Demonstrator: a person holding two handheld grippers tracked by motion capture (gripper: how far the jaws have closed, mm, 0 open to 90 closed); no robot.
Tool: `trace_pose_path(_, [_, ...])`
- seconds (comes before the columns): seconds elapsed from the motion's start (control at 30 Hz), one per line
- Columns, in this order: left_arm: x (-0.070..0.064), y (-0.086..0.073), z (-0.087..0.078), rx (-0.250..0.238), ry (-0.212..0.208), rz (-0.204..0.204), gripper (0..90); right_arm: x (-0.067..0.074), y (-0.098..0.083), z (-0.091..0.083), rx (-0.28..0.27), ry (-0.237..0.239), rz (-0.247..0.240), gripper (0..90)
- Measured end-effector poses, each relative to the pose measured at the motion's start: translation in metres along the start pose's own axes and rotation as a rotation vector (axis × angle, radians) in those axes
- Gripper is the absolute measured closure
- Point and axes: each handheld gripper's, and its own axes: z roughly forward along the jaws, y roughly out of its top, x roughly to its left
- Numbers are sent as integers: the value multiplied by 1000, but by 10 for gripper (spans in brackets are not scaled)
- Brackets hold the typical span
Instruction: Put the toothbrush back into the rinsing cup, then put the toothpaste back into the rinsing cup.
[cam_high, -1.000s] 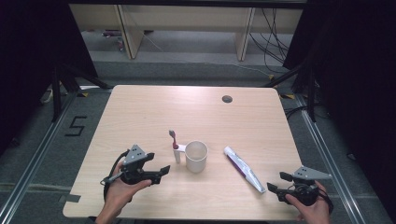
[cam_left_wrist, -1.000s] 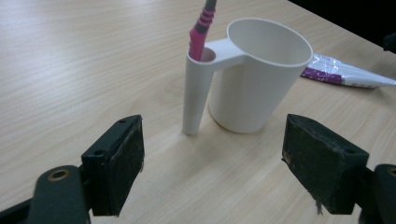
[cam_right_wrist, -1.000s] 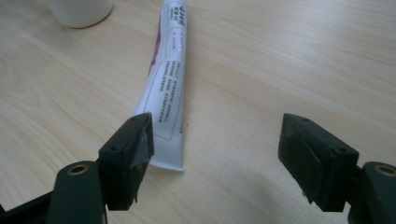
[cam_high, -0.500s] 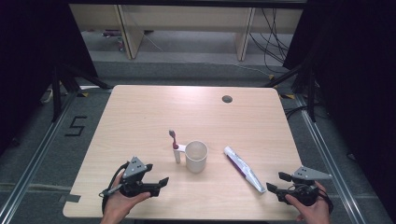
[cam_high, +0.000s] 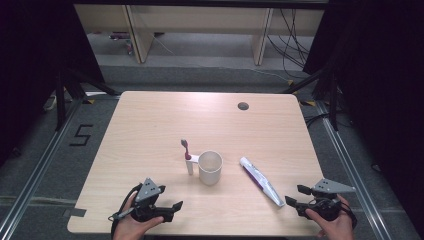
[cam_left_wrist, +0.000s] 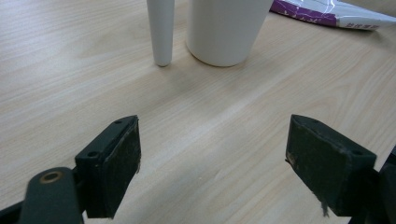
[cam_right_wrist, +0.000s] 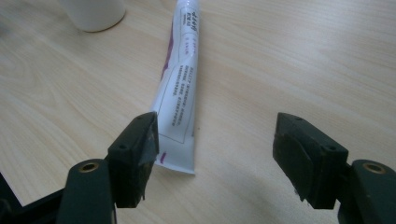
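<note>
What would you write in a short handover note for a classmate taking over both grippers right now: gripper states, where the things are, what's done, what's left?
Left gripper: open, empty, low over the table in front of the cup.
Right gripper: jaws have just been closing a little but are open, gripping nothing; the toothpaste tube has its flat end by one jaw.
Toothbrush: standing upright just left of the white cup, apparently touching it.
Tube: lying flat, right of the cup.
Done: nothing picked up.
Left: probably grasp the tube with the right gripper; the rest follows from there.
</note>
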Motion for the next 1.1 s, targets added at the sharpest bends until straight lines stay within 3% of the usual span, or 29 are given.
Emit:
trace_pose_path(0.07, [-3, -3, 0, -19, 3, -21, 172, 0, 0, 0, 1, 3, -1, 326])
trace_pose_path(0.17, [-2, -4, -3, 2, 2, -8, 168, 1, 0, 0, -1, 0, -1, 328])
trace_pose_path(0.27, [-6, -7, -4, -7, 12, -24, 166, 4, 0, 0, 4, 8, 24, 332])
trace_pose_path(0.3, [-5, -8, -5, 6, 9, -4, 166, 4, 1, -1, 4, 20, 28, 334])
trace_pose_path(0.33, [-7, -9, -4, -1, 8, -18, 166, 4, 1, -1, 6, 19, 25, 337])
trace_pose_path(0.37, [-6, -10, -5, 11, 9, 1, 166, 3, 2, -1, -3, 16, 7, 337])
trace_pose_path(0.43, [-9, -11, -5, 5, 16, -9, 166, 3, 2, -1, -4, 16, -1, 337])
trace_pose_path(0.47, [-9, -12, -5, 13, 15, 3, 166, 6, 1, 0, -5, 29, 31, 337])
trace_pose_path(0.5, [-11, -13, -5, 2, 14, -10, 166, 6, 2, -1, -1, 32, 31, 337])
trace_pose_path(0.53, [-11, -13, -6, 24, 16, 10, 167, 6, 2, -1, 0, 31, 30, 337])
trace_pose_path(0.57, [-13, -15, -4, 1, 10, -8, 166, 4, 2, -1, -8, 16, -7, 337])
trace_pose_path(0.6, [-12, -15, -6, 19, 13, 14, 166, 5, 3, -1, -6, 20, -4, 337])
trace_pose_path(0.73, [-14, -17, -4, 19, 14, 6, 167, 8, 3, -1, -9, 31, 35, 339])
trace_pose_path(0.77, [-14, -18, -4, 15, 14, 5, 167, 6, 4, -2, -18, 28, -5, 344])
trace_pose_path(0.8, [-14, -18, -4, 15, 14, 5, 167, 6, 4, -2, -18, 28, -5, 344])
trace_pose_path(0.87, [-14, -18, -3, 8, 17, -4, 167, 10, 6, -3, -18, 47, 26, 362])
trace_pose_path(0.93, [-12, -18, -4, 28, 18, 18, 167, 13, 9, -4, -12, 60, 32, 389])
trace_pose_path(1.07, [-11, -19, -3, 38, 17, 33, 180, 17, 12, -4, -10, 83, 2, 465])
trace_pose_path(1.1, [-12, -19, -1, 25, 21, 18, 182, 18, 16, -3, -18, 79, -35, 505])
